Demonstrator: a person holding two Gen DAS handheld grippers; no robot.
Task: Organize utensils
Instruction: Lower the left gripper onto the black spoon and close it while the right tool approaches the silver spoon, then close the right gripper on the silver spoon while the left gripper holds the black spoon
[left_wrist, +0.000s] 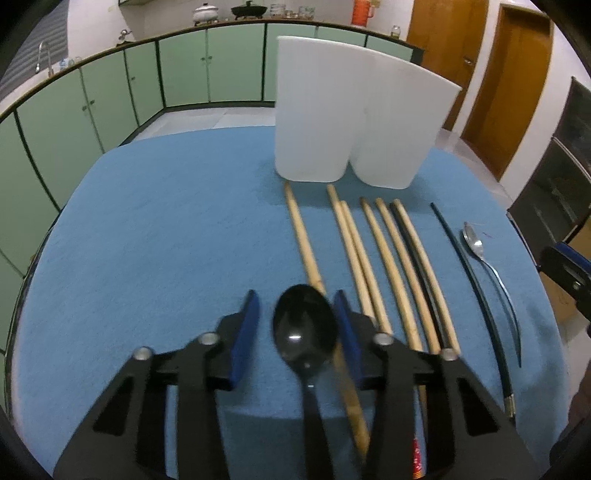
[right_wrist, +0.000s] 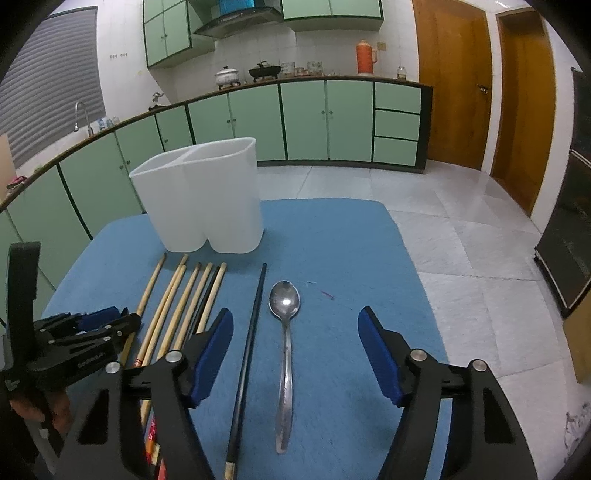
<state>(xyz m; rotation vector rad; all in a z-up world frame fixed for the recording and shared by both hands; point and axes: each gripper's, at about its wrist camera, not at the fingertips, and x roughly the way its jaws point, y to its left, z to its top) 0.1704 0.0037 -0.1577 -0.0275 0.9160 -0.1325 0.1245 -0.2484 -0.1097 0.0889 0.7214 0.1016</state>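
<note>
Though set close about the black spoon (left_wrist: 304, 328) near the worktop's (right_wrist: 351, 240) front edge, not yet clamped with the left claw (left_wrist: 296, 299) — gap showing at one pad, other pad just at the bowl's rim. Risks dragging the wooden chopstick (left_wrist: 301, 236) running beneath that finger, close beside the spoon's handle; could scatter the row alongside. Holds the right claw (right_wrist: 295, 314) wide apart over the metal spoon (right_wrist: 285, 369), with the black chopstick (right_wrist: 251, 339) just inside its left pad — likely to pinch both if closed as placed. Leaves bare worktop toward the left edge and right of the metal spoon. Keeps the white two-cell holder (right_wrist: 199, 199) upright at the far edge, just beyond the chopstick tips.
</note>
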